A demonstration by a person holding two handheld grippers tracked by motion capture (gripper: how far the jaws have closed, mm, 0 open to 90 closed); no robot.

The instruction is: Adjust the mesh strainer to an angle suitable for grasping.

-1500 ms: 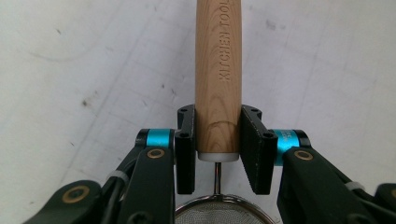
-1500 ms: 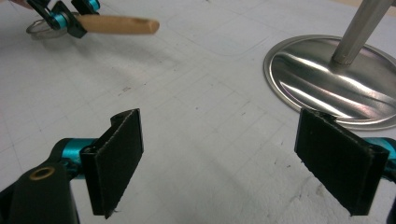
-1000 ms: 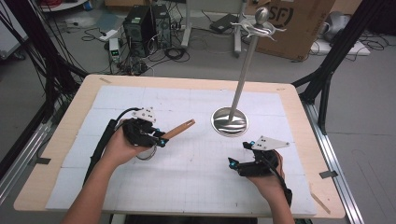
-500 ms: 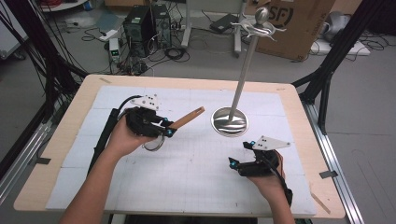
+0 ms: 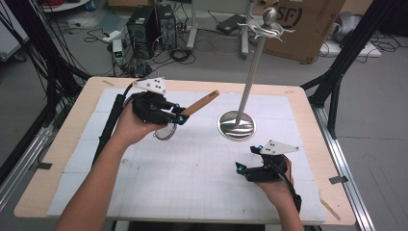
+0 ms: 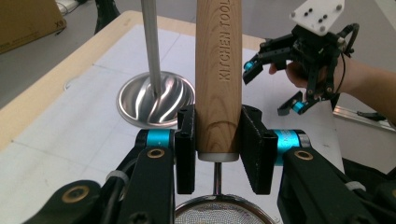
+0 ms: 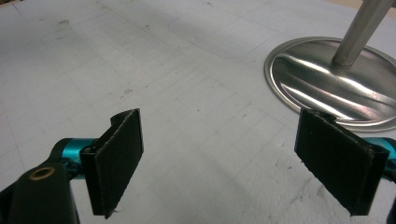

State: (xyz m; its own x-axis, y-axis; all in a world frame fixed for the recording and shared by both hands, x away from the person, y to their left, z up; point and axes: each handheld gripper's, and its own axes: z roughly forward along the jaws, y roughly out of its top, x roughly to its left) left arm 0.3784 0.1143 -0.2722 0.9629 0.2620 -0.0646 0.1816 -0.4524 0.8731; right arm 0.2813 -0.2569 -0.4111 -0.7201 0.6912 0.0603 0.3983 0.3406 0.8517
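My left gripper is shut on the pale wooden handle of a small mesh strainer and holds it above the white mat. In the left gripper view the handle, stamped KITCHEN TOOL, stands clamped between both pads, and the strainer's mesh bowl hangs below the jaws. From the high view the bowl's rim shows under the hand. A steel stand with hooks at its top rises from a round base. My right gripper rests low at the near right, open and holding nothing.
The stand's shiny base lies just beyond my right gripper's jaws. The white gridded mat covers most of the wooden table. Cables, a computer case and a cardboard box sit on the floor beyond the far edge.
My left hand has risen and drifted toward the far side, carrying the strainer up off the mat with its handle tilted higher. The right gripper has stayed where it was.
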